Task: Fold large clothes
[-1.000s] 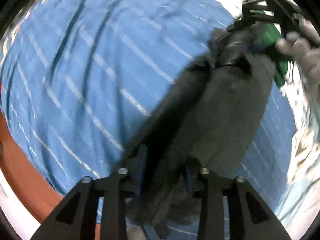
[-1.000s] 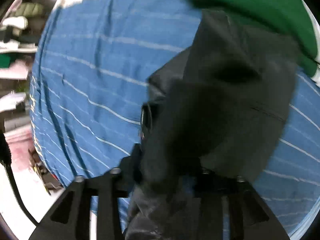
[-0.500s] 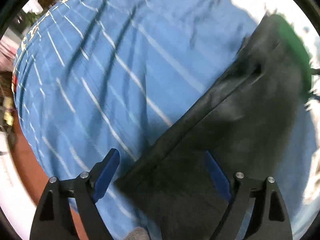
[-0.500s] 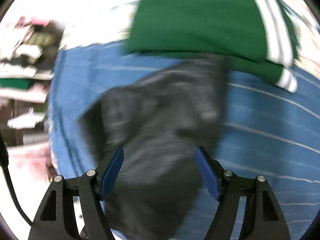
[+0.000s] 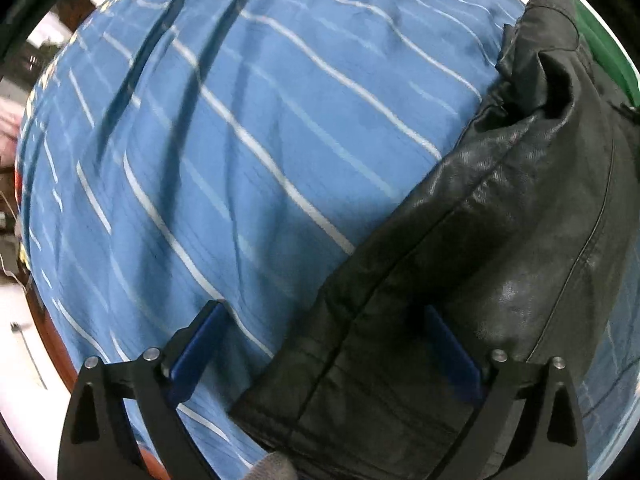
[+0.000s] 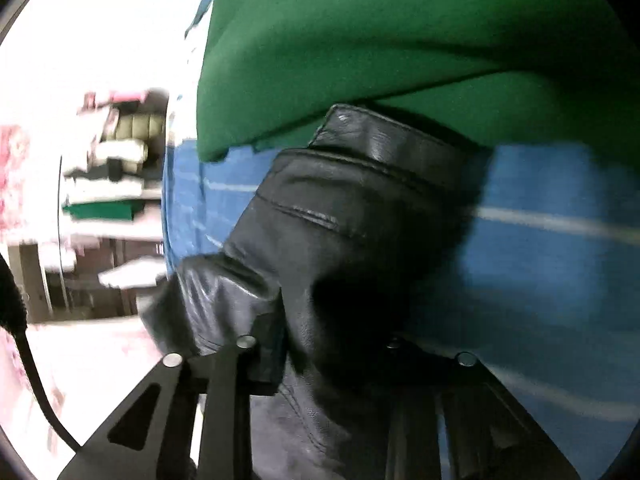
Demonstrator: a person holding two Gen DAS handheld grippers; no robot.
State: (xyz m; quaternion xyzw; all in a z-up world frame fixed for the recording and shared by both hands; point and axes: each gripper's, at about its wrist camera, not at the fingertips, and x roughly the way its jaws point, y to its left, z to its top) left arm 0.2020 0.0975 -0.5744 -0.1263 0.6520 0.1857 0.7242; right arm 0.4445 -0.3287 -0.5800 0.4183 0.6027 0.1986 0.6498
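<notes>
i judge the fold well along: the black leather garment (image 5: 500, 240) lies bundled on the blue striped bedsheet (image 5: 240, 140), abutting a green fabric garment (image 6: 380, 40) at twelve o'clock. my left gripper (image 5: 324, 352) gapes empty; my right gripper (image 6: 320, 344) pinches leather. open sheet lies toward ten o'clock.

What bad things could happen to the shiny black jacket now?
The left gripper is open, its blue pads wide apart over the black jacket, so that side is loose and the fold could flop open on the blue striped sheet. The right gripper looks shut on the jacket, so pulling from one side might drag it crooked. The jacket's far end lies against the green garment and might snag it or pull it along.
</notes>
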